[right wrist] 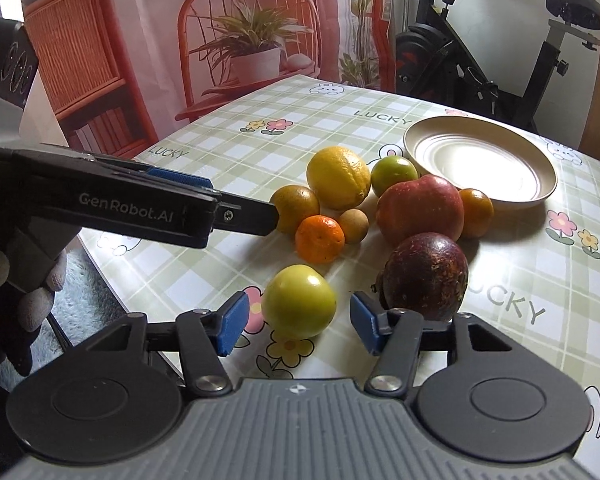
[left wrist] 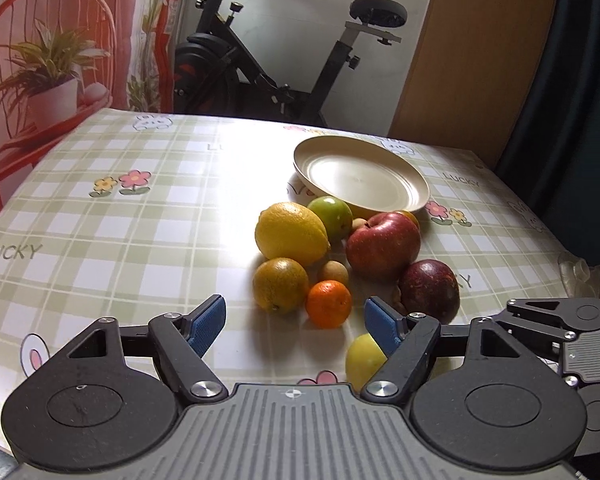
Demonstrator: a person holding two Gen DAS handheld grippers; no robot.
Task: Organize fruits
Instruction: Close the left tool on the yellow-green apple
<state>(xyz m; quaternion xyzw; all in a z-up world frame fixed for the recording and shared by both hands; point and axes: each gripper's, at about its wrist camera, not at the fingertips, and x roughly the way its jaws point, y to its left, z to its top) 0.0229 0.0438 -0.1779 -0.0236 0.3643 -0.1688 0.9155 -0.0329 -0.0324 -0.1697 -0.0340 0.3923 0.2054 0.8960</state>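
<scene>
Two handheld grippers hover over a checked tablecloth (right wrist: 228, 136) strewn with fruit. Nearest, the right gripper (right wrist: 296, 322) has its blue pads spread wide on either side of a yellow-green apple (right wrist: 299, 301), not touching it. The left gripper (left wrist: 294, 324) is likewise spread and empty, just short of a small tangerine (left wrist: 328, 304). Beside these sits a dark purple fruit (right wrist: 426, 276); beyond lie a greenish orange (left wrist: 280, 285), a small tan longan (left wrist: 333, 273), a red apple (left wrist: 382, 245), a large lemon (left wrist: 290, 233) and a green fruit (left wrist: 331, 216). Farthest back, an empty cream plate (left wrist: 360, 174) rests on the table, with an exercise bike (left wrist: 260, 60) behind.
</scene>
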